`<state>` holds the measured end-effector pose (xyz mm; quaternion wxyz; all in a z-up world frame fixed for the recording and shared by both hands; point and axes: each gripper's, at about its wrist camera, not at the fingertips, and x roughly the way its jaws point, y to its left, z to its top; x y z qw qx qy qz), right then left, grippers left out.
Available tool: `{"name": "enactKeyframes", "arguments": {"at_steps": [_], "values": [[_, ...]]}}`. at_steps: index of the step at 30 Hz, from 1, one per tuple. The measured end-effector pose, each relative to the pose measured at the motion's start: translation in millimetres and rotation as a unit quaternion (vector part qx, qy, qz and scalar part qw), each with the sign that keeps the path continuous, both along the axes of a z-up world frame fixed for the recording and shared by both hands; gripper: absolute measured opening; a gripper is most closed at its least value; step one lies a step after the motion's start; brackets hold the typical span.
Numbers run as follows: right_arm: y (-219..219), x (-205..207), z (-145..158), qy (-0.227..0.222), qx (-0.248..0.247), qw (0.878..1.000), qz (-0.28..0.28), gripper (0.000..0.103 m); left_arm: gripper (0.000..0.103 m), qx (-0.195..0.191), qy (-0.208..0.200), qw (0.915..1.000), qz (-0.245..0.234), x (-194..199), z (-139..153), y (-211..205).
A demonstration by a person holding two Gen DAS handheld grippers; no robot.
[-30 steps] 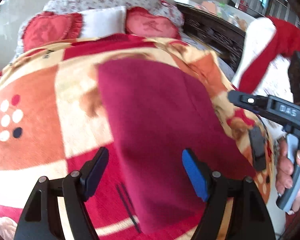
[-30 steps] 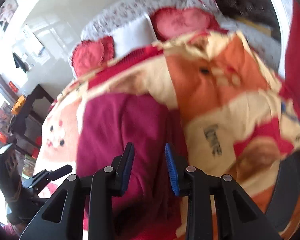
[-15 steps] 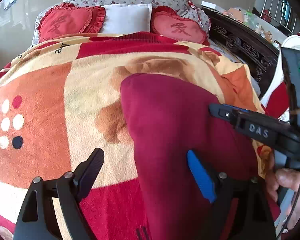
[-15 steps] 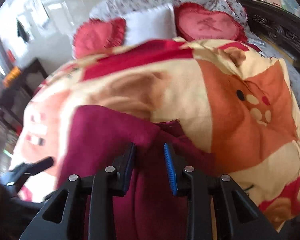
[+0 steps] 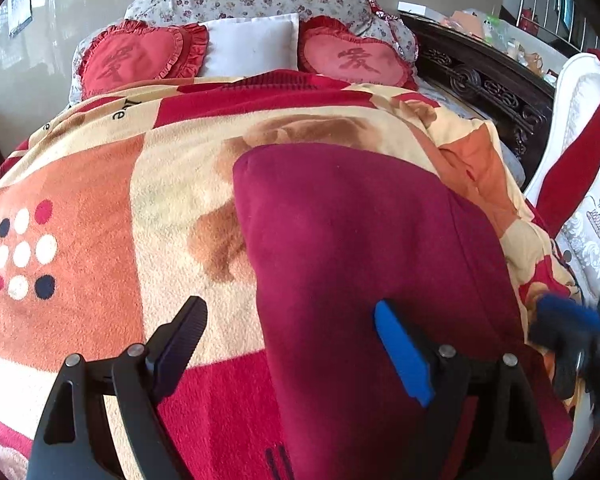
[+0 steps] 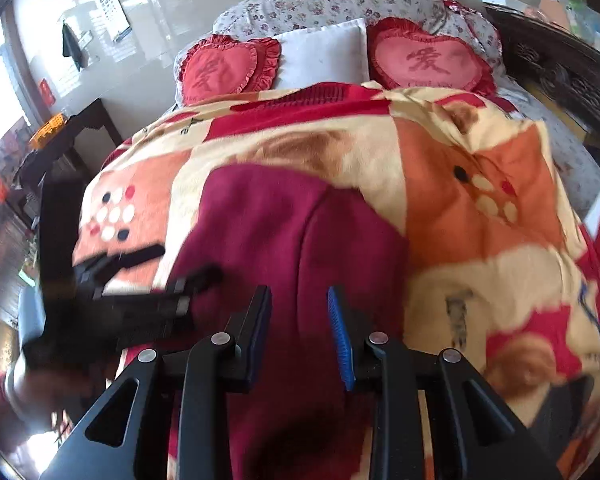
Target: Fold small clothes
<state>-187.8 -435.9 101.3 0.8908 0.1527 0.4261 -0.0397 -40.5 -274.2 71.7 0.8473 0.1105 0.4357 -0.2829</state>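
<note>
A dark maroon garment (image 5: 360, 248) lies folded in a long strip on the patterned blanket (image 5: 100, 200); it also shows in the right wrist view (image 6: 284, 240). My left gripper (image 5: 288, 344) is wide open above the garment's near left edge, holding nothing. My right gripper (image 6: 298, 320) is partly open above the garment's near end, with nothing between its pads. In the left wrist view the right gripper (image 5: 568, 328) shows blurred at the right edge. In the right wrist view the left gripper (image 6: 140, 280) shows blurred at the left.
Two red heart cushions (image 5: 132, 56) (image 5: 356, 60) and a white pillow (image 5: 252, 44) sit at the bed's head. A dark carved bed frame (image 5: 488, 84) runs along the right. A white and red cloth (image 5: 584, 128) hangs at the far right. A dark side table (image 6: 80, 128) stands left.
My right gripper has let go of the garment and pulled back to the right and down. The garment's right part now lies flat. Both views have tilted up toward the pillows.
</note>
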Motion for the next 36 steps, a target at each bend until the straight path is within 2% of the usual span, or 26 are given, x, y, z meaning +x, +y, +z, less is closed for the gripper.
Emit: {"name": "enactKeyframes", "arguments": {"at_steps": [5, 7, 13, 15, 17, 22, 25, 26, 28, 30, 32, 33, 34, 36], "values": [[-5, -28, -40, 0.048, -0.036, 0.998, -0.016, 0.01, 0.089, 0.006, 0.0, 0.9999, -0.009, -5, 1, -1], [-12, -34, -47, 0.047, -0.021, 0.998, -0.023, 0.01, 0.089, 0.011, -0.003, 0.9999, -0.011, -9, 4, -2], [-17, -46, -11, 0.01, -0.034, 0.998, -0.052, 0.01, 0.089, 0.015, -0.004, 0.9997, -0.018, -22, 15, 3], [-15, -49, -2, -0.015, -0.01, 0.999, -0.047, 0.011, 0.089, 0.013, -0.007, 0.9997, -0.02, -26, 18, 5], [-10, -49, -2, -0.02, 0.006, 0.999, -0.039, 0.012, 0.089, 0.01, -0.006, 0.9998, -0.019, -29, 21, 7], [5, -43, -17, 0.001, 0.007, 1.0, -0.023, 0.012, 0.089, 0.013, -0.006, 0.9998, -0.016, -33, 22, 9], [6, -46, -15, -0.005, 0.006, 1.0, -0.029, 0.012, 0.089, 0.012, -0.004, 0.9998, -0.014, -33, 22, 12], [5, -46, -14, -0.004, 0.001, 0.999, -0.035, 0.013, 0.089, 0.012, -0.003, 0.9998, -0.013, -34, 22, 13], [-1, -46, -18, 0.009, 0.002, 0.998, -0.057, 0.027, 0.089, 0.003, 0.008, 0.9999, -0.009, -33, 22, 16], [-11, -44, -30, 0.029, 0.041, 0.996, -0.072, 0.028, 0.089, -0.01, 0.023, 0.9997, -0.005, -33, 22, 19], [-14, -44, -38, 0.035, 0.081, 0.994, -0.066, 0.018, 0.089, -0.018, 0.038, 0.9991, -0.001, -33, 22, 23], [-15, -45, -40, 0.034, 0.093, 0.993, -0.062, 0.006, 0.089, -0.02, 0.041, 0.999, -0.002, -34, 22, 24], [-14, -47, -40, 0.031, 0.088, 0.994, -0.059, 0.001, 0.089, -0.019, 0.042, 0.9989, -0.004, -35, 22, 26], [-11, -53, -34, 0.02, 0.068, 0.996, -0.05, 0.0, 0.089, -0.014, 0.038, 0.9991, -0.007, -39, 22, 27]]}}
